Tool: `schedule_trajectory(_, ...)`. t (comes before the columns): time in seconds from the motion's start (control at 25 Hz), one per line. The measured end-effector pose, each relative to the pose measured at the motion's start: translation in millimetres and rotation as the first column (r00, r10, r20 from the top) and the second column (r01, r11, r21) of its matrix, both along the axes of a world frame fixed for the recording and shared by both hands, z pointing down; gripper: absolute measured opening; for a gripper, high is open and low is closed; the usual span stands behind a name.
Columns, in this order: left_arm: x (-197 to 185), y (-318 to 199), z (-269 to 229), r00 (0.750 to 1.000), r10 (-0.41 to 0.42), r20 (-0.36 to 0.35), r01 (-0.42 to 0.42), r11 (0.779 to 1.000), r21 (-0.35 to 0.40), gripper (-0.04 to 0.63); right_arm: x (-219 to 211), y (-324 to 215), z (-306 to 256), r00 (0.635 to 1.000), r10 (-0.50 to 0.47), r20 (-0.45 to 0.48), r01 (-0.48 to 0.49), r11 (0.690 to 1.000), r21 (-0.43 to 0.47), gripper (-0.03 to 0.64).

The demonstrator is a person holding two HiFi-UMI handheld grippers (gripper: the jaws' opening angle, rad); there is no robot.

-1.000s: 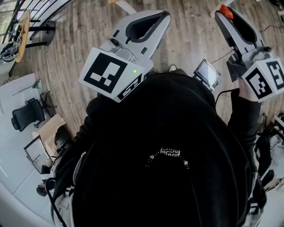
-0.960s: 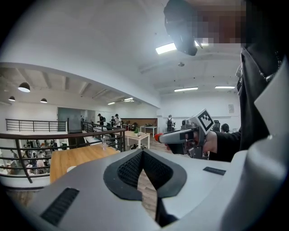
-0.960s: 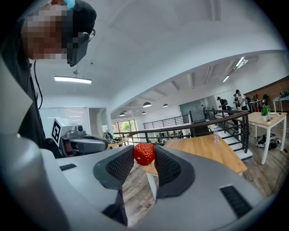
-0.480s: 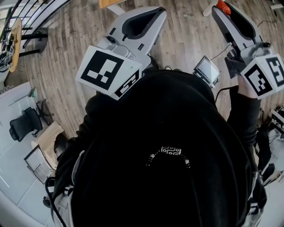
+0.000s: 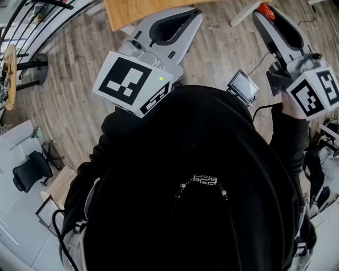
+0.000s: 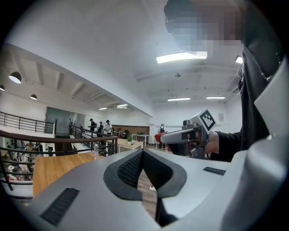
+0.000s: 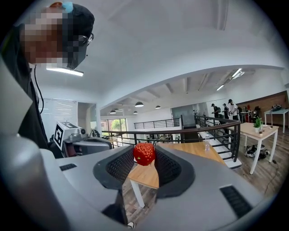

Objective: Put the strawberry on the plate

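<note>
A red strawberry (image 7: 144,153) is pinched between the black pads at the tips of my right gripper (image 7: 145,155). In the head view that gripper (image 5: 262,14) is at the upper right, with the strawberry (image 5: 267,10) at its tip over the wood floor. My left gripper (image 6: 142,151) is shut, its tips touching with nothing between them. It is at the upper middle in the head view (image 5: 197,14). The left gripper view shows the right gripper (image 6: 160,138) level beside it. No plate is in any view.
A light wooden table (image 5: 135,10) lies just ahead of the left gripper, also seen as a table (image 7: 146,175) beyond the right jaws. A black railing (image 7: 180,131) runs behind it. A small screen (image 5: 242,84) hangs at my front. People (image 6: 99,127) stand far off.
Both grippers have moved forward across the floor, the strawberry still held. The wooden table's edge has come into view at the top of the head view.
</note>
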State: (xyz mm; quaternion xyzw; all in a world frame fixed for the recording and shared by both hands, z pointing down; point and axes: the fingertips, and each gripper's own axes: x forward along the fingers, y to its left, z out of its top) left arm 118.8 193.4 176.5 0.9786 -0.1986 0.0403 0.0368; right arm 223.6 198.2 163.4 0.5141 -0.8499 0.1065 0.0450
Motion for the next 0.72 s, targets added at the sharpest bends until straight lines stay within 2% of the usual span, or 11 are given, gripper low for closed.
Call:
schedule_trajectory(0.16,-14.4,-47.7,1.2,1.0,0.017,-0.007,-0.017,1.0,-0.014,-0.002,-18.0,-45.7,1.7,1.0,0.005,-0.008,-0.005,1.0,-0.017,0.152)
schedule_trajectory(0.48,-24.5,-60.6,-4.3,0.999,0.046,-0.019,-0.046,0.999,-0.012,-0.002,-29.7,-59.3,-11.5,0.999,0.027,-0.023,-0.028,1.0,-0.003,0.152)
schedule_trajectory(0.72,-59.2,-113.6,-0.7,0.998,0.061,-0.034,-0.062,0.998,-0.026,-0.002,-76.1,-111.9,-9.3,0.999,0.016,-0.049,-0.017,1.0,-0.022,0.152)
